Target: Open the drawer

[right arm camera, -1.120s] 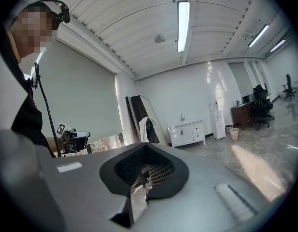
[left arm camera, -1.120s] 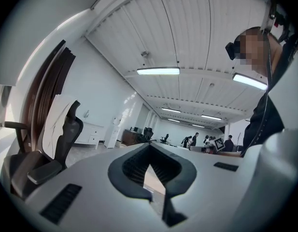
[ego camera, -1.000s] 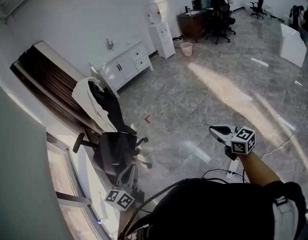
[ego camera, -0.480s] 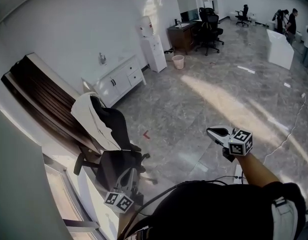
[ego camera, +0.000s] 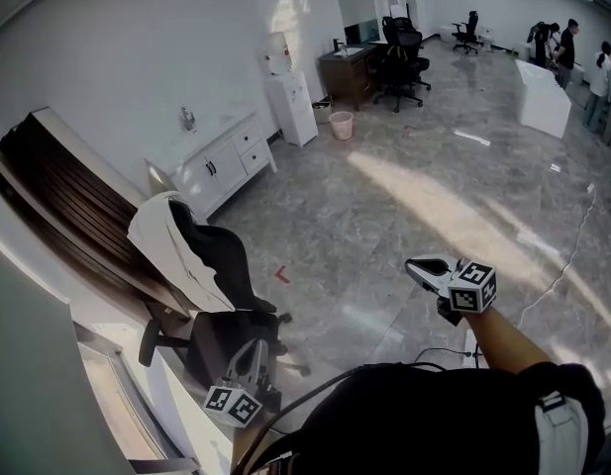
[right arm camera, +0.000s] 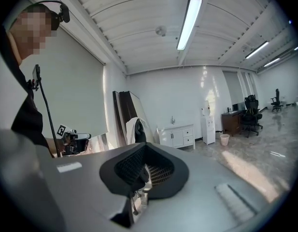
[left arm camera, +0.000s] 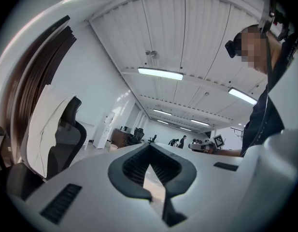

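Both claws were pinched shut and empty. The left claw (ego camera: 254, 350) hung low beside a black chair (ego camera: 226, 257); the right claw (ego camera: 417, 265) reached out over the grey floor (ego camera: 384, 201). The drawer (ego camera: 249, 139) sat closed in a white cabinet (ego camera: 208, 169) against the wall, well apart from both.

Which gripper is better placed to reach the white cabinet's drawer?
Right, probably: the right gripper faces the white cabinet; the office chair stands between the left gripper and it. Both far.
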`<action>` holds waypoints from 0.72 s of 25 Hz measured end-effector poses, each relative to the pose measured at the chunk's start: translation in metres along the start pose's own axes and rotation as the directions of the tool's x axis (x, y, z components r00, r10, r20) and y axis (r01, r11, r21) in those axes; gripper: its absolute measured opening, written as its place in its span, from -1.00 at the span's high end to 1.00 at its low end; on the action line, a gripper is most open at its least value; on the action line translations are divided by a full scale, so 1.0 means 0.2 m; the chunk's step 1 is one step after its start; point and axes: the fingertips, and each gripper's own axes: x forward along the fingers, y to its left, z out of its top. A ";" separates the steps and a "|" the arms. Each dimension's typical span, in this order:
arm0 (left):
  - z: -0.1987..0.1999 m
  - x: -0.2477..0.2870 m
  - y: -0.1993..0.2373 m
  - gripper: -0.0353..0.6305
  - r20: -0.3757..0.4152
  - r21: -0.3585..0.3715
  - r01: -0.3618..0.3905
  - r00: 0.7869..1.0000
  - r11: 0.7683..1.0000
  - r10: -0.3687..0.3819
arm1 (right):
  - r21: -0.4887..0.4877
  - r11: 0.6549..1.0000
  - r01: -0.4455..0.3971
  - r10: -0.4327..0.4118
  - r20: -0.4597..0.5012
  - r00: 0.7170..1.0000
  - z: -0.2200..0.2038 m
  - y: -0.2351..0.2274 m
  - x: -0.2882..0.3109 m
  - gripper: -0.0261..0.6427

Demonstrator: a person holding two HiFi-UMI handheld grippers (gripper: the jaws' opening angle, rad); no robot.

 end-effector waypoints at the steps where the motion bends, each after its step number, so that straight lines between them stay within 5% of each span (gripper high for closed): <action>1: 0.00 0.04 0.01 0.89 -0.002 0.001 -0.001 1.000 1.000 0.001 | 0.004 1.000 -0.003 0.003 0.001 1.000 0.00 -0.04 0.01 0.94; 18: -0.08 1.10 -0.33 0.89 0.023 0.040 -0.072 0.997 0.997 0.071 | -0.017 0.995 -0.101 0.101 0.016 0.995 0.17 -1.16 -0.04 0.94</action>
